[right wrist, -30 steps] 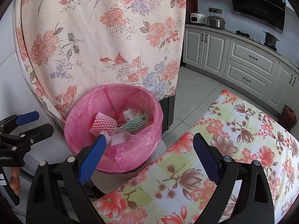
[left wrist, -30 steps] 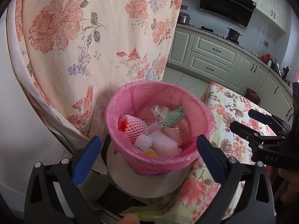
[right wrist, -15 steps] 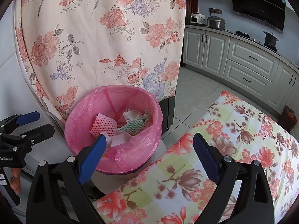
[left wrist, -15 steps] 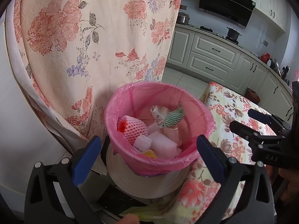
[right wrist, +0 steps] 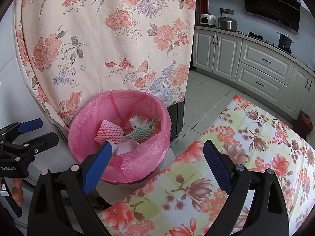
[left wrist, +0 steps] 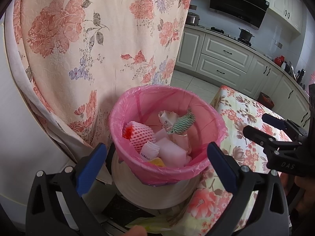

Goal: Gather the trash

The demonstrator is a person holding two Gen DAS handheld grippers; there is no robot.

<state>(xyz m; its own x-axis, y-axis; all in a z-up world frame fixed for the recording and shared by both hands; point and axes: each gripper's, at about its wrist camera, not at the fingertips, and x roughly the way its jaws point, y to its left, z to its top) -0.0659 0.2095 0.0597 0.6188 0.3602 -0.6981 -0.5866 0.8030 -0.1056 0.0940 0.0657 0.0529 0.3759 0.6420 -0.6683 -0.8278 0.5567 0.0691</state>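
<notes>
We hold both grippers over the trash bin [left wrist: 157,184], a white bin lined with a pink bag [left wrist: 204,106]. Our left gripper [left wrist: 156,158] has its blue-padded fingers [left wrist: 90,167] spread wide with nothing between them; the bin sits straight ahead, framed by the two fingers. Our right gripper [right wrist: 155,162] is likewise spread and empty, with the bin ahead of its left finger and the floral tablecloth [right wrist: 246,147] beneath its right finger.

Inside the bag lie a pink foam fruit net [left wrist: 140,135], a green zigzag-striped wrapper [left wrist: 182,123], a white packet [left wrist: 149,152] with small print we cannot read, and pale foam pieces [left wrist: 171,152].

In the left view the right gripper's body reads "DAS"; in the right view the left gripper's body reads "GenRobot.AI". A floral curtain [right wrist: 110,45] hangs beyond the bin.
</notes>
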